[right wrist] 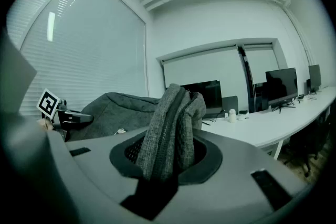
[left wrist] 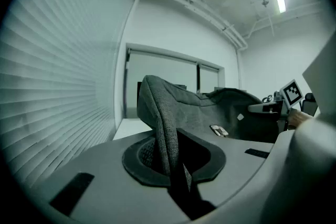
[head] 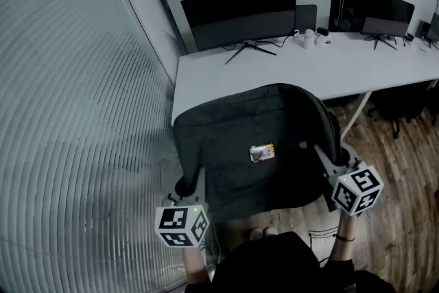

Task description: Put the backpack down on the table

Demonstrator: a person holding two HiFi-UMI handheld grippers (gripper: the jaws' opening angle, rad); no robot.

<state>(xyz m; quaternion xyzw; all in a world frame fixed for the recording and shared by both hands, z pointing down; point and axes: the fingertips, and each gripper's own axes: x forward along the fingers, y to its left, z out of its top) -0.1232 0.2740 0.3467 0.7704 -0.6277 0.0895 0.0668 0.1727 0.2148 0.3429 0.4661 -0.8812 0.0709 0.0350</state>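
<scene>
A dark grey fabric backpack (head: 260, 141) with a small tag (head: 262, 152) on its front hangs between my two grippers, held up at the front edge of the white table (head: 322, 68). Its upper part overlaps the table's edge; whether it touches the top I cannot tell. My left gripper (head: 194, 183) is shut on the backpack's lower left edge, a fold of cloth (left wrist: 163, 128) pinched in my left gripper (left wrist: 173, 168). My right gripper (head: 326, 158) is shut on the right side, bunched fabric (right wrist: 176, 123) standing up out of my right gripper (right wrist: 163, 168).
Two dark monitors (head: 240, 14) (head: 374, 9) stand at the back of the table, with small white items (head: 310, 38) between them. Window blinds (head: 68, 113) fill the left side. A dark chair (head: 405, 103) stands on the wooden floor (head: 398, 168) at the right.
</scene>
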